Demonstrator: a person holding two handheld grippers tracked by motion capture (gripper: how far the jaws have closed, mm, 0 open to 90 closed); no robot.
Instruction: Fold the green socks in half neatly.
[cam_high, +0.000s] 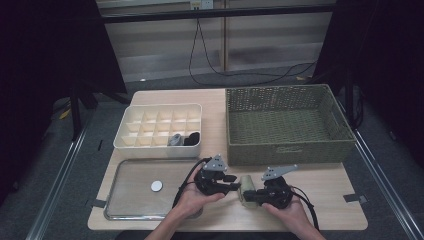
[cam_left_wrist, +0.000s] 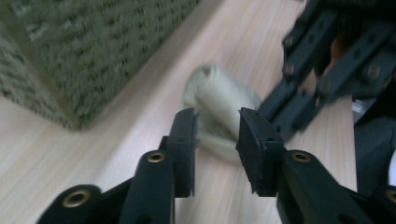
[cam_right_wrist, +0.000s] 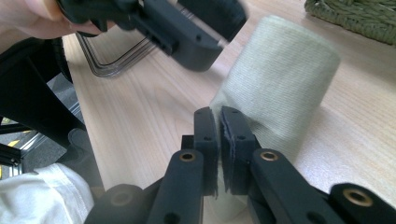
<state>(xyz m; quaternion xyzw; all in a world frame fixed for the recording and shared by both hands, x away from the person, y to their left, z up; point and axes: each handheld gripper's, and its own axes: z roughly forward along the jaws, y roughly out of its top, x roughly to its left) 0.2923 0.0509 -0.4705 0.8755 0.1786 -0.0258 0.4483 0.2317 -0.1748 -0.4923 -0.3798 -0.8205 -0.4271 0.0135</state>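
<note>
Bare tabletop (cam_high: 325, 200) right, wicker basket (cam_high: 285, 150) seemingly close behind

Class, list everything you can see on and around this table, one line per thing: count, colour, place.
Rolled pale green cloth: one, table front, between the grippers.
Woven olive-green basket: one, back right.
Cream plastic divided organiser box: one, back left.
Small grey item: one, in a front compartment of the organiser.
Small black item: one, in the organiser beside the grey one.
Metal-rimmed tray: one, front left.
White disc: one, on the tray.
Light wooden table: one.
Left hand-held gripper: black, jaws apart around the cloth.
Right hand-held gripper: black, pinching the cloth's edge.
</note>
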